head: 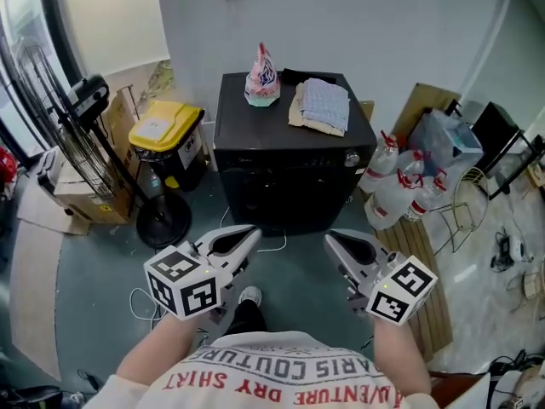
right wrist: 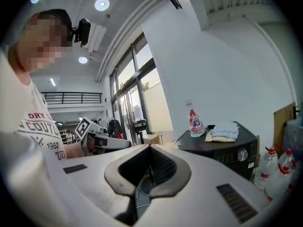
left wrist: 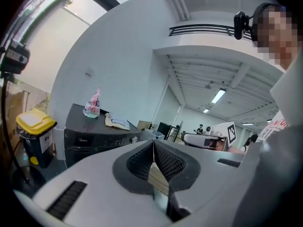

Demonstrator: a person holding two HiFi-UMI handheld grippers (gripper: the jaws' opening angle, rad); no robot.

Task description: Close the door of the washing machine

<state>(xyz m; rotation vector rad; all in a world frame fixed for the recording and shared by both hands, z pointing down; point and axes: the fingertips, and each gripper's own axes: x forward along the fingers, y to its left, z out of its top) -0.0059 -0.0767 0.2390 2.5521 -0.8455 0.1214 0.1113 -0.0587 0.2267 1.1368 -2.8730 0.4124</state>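
I hold the left gripper [head: 252,233] and the right gripper [head: 331,239] low in front of me, each with its jaws pressed together on nothing. Both tips point toward the black washing machine [head: 289,156], which stands near ahead against the white wall, and I cannot make out the door on its dark front. A pink bag [head: 262,77] and a folded cloth [head: 324,105] lie on its top.

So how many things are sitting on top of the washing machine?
2: a pink pouch standing at the rear left, and a folded cloth pile to its right. Nothing looks hidden.
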